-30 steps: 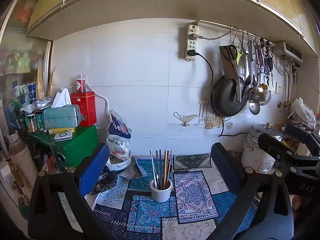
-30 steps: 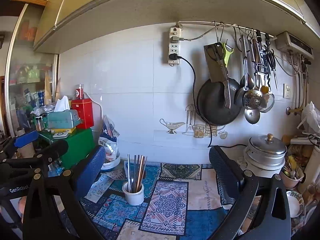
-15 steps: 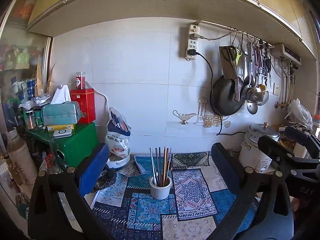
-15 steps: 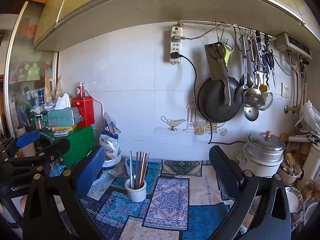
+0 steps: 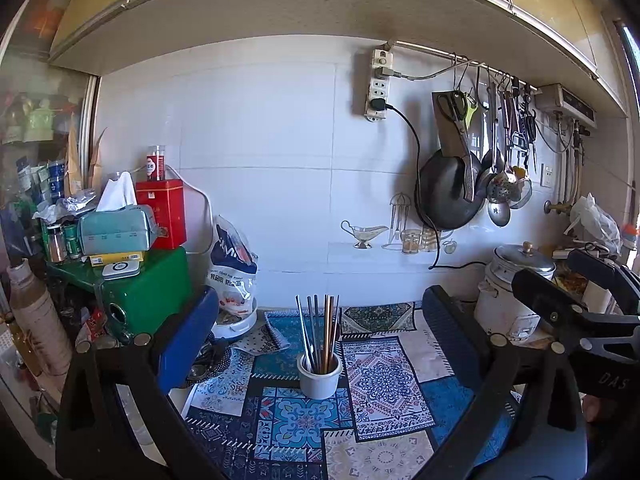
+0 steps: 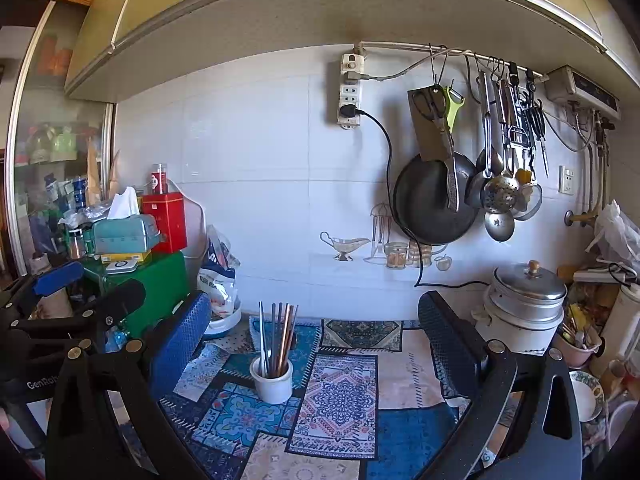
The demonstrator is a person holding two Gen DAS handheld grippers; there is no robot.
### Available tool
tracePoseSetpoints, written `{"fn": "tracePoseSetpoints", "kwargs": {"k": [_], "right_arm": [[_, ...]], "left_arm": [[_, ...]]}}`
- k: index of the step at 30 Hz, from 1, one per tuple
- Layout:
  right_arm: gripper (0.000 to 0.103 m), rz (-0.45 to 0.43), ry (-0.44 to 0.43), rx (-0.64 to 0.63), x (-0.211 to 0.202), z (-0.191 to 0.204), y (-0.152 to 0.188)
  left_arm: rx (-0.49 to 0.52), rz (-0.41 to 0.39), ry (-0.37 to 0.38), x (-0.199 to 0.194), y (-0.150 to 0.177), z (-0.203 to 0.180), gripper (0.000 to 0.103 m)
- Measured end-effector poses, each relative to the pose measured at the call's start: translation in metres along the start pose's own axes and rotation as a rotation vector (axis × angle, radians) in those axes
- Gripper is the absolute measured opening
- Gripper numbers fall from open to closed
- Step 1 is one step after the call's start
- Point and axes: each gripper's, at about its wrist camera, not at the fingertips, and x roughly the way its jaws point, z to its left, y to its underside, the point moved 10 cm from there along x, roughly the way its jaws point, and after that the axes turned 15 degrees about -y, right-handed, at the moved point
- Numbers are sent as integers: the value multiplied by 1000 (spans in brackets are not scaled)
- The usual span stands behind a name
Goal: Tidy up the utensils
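A white ceramic cup (image 5: 319, 376) (image 6: 272, 380) holding several upright chopsticks (image 5: 320, 330) (image 6: 278, 336) stands on a patterned blue mat (image 5: 380, 380) (image 6: 340, 392). My left gripper (image 5: 316, 336) is open above the mat, its fingers framing the cup from a distance. Wide open too, my right gripper (image 6: 312, 340) has the cup a little left of its centre. Neither holds anything. Ladles, a skimmer and scissors hang from a wall rail (image 5: 500, 160) (image 6: 504, 152) at the right.
A green box (image 5: 148, 288) with a red tin and tissue box sits left. A black pan (image 5: 448, 196) hangs on the wall. A metal-lidded white pot (image 5: 516, 292) (image 6: 524, 304) stands right, with a cup of small utensils (image 6: 576, 340) beside it. The other gripper shows at each view's edge.
Both views have shifted slightly; the cup sits a little nearer and lower in frame. Both grippers stay open and empty.
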Motion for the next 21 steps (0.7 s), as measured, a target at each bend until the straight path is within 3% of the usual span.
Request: {"fn": "tracePoseSetpoints", "kwargs": {"k": [21], "right_arm": [[103,-5,23,23,-7,-3,0]], "left_arm": [[3,12,35,-3,2,-6,102]]}}
